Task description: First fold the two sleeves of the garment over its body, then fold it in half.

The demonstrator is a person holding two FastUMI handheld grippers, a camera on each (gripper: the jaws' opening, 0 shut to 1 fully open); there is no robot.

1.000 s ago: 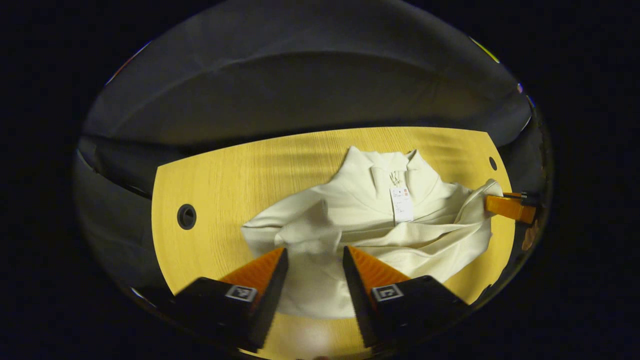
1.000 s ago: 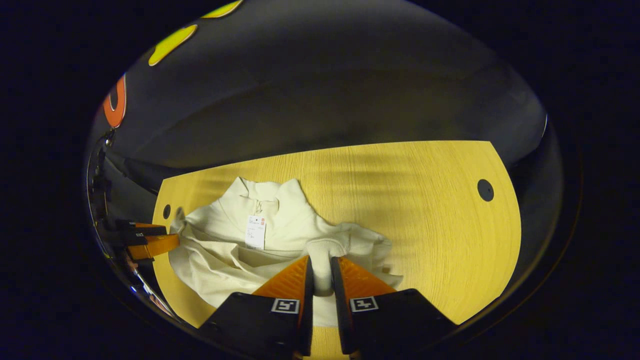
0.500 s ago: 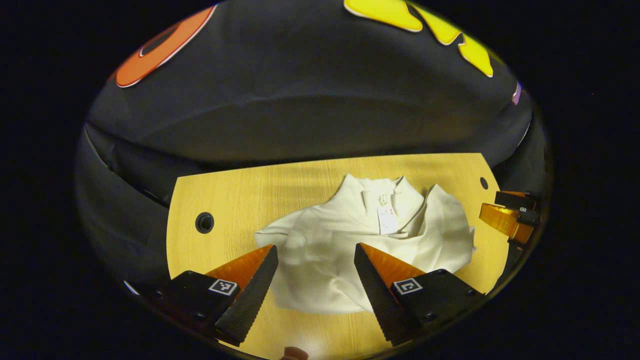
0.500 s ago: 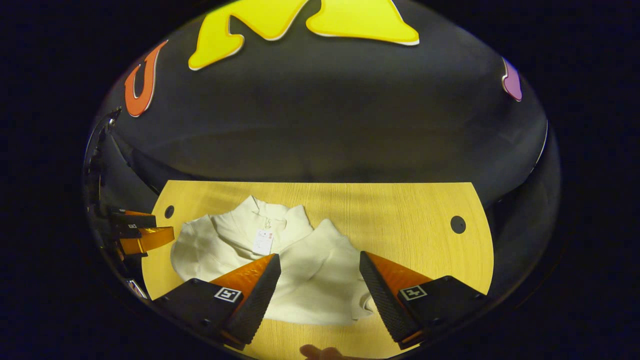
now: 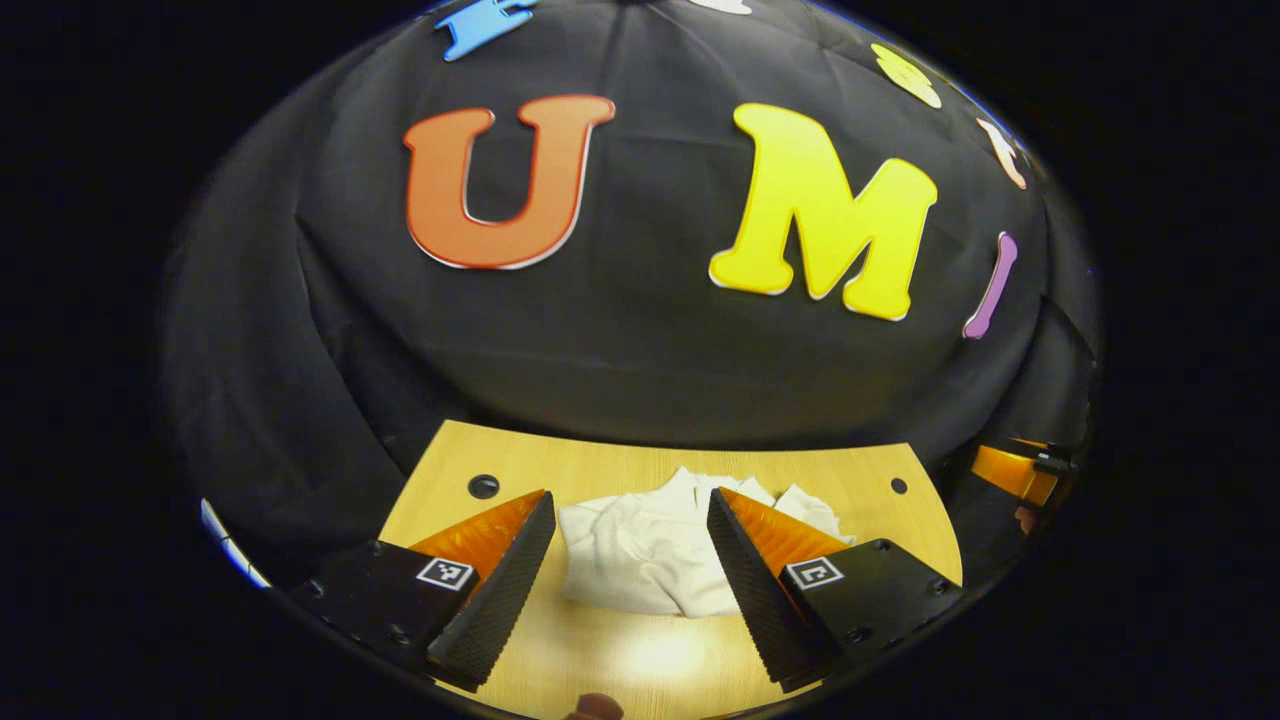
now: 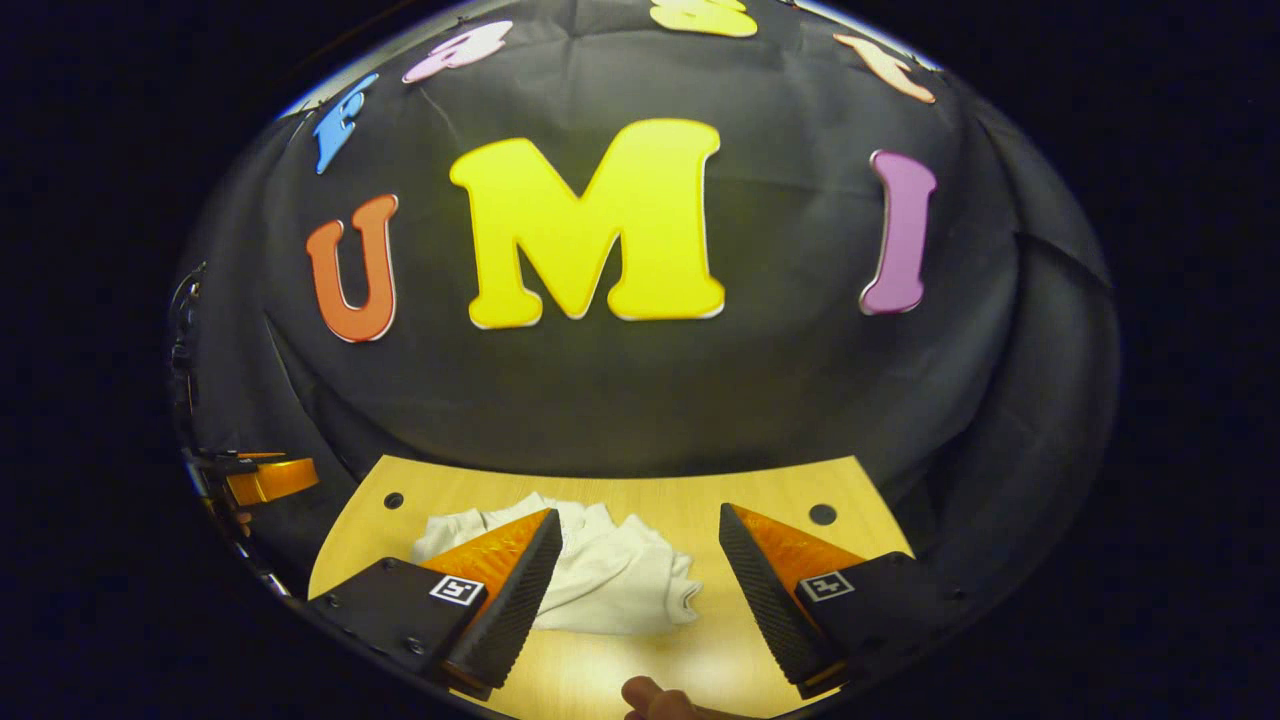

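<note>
The left tool point(image 5: 630, 500) is standing with its two fingers spread wide and gripping nothing, and the right tool point(image 6: 640, 520) is likewise spread apart and empty. A second ago the right tool was pinching a cuff of the garment and the left one was hanging close over the cloth; both have since let go, lifted and tipped upward, so the booth's black wall point(image 5: 620, 350) is now taking up most of each view and the counter has sunk to the bottom.

The counter point(image 5: 610, 468) is a pale wooden top with a rounded outline and small dark holes near its far corners, one of them point(image 6: 822, 514) sitting right of the garment in the right gripper view. The black cloth is draping down behind and around it. In the left gripper view the right tool is showing at the far right edge point(image 5: 1010, 470); in the right gripper view the left tool is showing at the far left edge point(image 6: 262, 478).

The garment point(image 5: 640, 555) is lying on the counter, in the gap between the left tool's fingers and slightly left of centre in the right gripper view point(image 6: 610, 570). It is cream-white, bunched into a compact, rumpled heap with sleeves drawn in over the body.
</note>
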